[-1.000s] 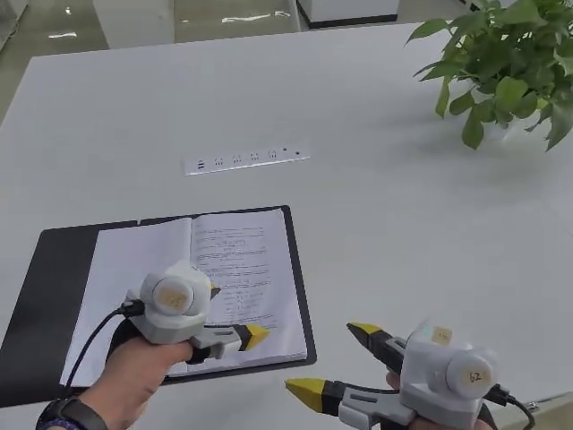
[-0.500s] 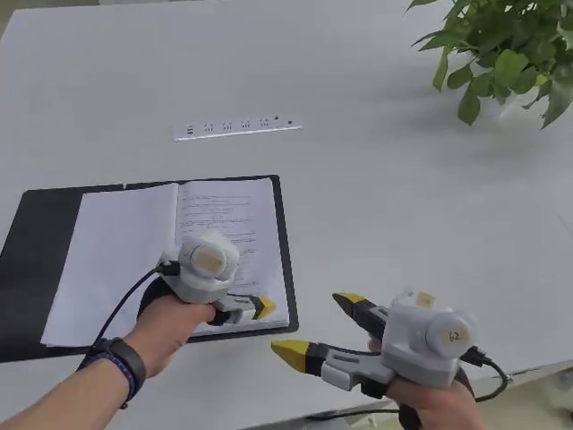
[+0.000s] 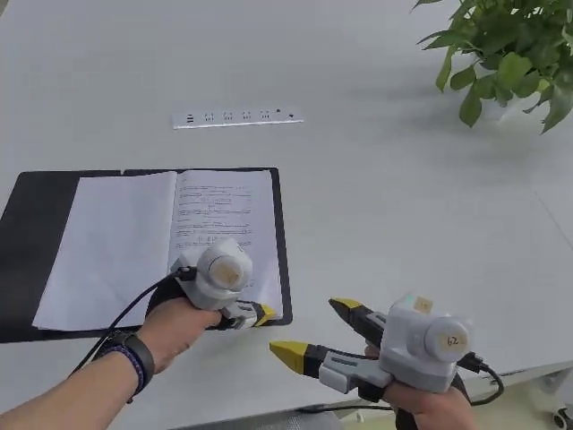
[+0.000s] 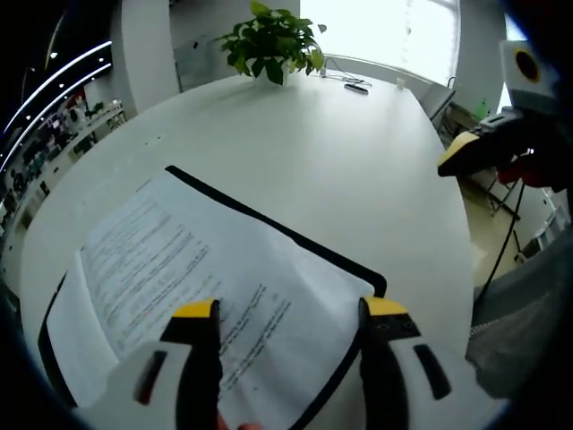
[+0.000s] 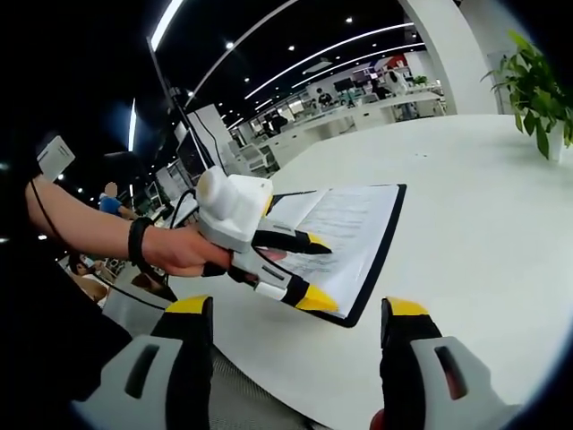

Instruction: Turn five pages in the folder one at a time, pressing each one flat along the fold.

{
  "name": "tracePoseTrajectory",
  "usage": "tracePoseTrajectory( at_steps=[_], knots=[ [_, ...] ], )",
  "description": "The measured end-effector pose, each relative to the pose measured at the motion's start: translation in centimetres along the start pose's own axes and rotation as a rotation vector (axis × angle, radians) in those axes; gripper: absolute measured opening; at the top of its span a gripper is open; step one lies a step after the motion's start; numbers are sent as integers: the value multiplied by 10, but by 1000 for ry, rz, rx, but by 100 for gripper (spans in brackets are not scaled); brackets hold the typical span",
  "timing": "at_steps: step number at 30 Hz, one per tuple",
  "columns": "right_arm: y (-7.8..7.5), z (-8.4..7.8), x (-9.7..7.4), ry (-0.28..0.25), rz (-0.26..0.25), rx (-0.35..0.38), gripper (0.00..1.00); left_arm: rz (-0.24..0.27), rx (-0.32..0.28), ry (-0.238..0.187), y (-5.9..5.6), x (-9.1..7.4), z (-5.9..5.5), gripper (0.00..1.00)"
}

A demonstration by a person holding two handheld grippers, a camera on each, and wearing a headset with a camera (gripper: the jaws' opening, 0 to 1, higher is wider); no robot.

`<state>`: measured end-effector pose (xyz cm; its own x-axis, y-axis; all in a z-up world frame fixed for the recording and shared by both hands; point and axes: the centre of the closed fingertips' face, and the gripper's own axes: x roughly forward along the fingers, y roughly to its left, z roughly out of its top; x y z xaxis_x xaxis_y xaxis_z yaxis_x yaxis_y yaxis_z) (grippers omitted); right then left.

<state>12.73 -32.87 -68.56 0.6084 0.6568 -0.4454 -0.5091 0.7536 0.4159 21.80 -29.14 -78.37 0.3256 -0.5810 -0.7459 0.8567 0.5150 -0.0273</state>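
Left gripper [image 3: 251, 313] hovers with its jaws apart over the 5 o'clock corner of the printed page [image 3: 224, 219] in the open folder [image 3: 27, 260], clamping nothing. Right gripper [image 3: 315, 329], jaws likewise spread and empty, waits off the folder toward 4 o'clock. In the head view the folder lies flat at 9 o'clock, with a blank sheet [image 3: 116, 237] on its 9 o'clock half. How many pages are done cannot be told; a turn looks about to start, with its pressing along the fold left to do.
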Motion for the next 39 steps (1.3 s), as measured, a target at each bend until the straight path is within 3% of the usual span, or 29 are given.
tracePoseTrajectory(
  at_steps=[11,18,25,27,31,39],
  knots=[
    [2,10,21,3,3,-18,74,-9,-14,-28,5,-2,0,56],
    [-8,20,35,-31,2,44,68,-6,-71,-69,10,-5,0,51],
    [-25,23,59,-9,9,47,65,-15,-103,-92,11,-7,-1,51],
    [-33,23,64,3,-1,60,62,-1,-85,-84,13,-7,-3,47],
    [-42,32,71,-25,1,103,60,-1,-85,-85,15,-8,-3,45],
    [-51,29,94,0,22,137,54,-2,-105,-94,15,-9,-3,45]
  ],
)
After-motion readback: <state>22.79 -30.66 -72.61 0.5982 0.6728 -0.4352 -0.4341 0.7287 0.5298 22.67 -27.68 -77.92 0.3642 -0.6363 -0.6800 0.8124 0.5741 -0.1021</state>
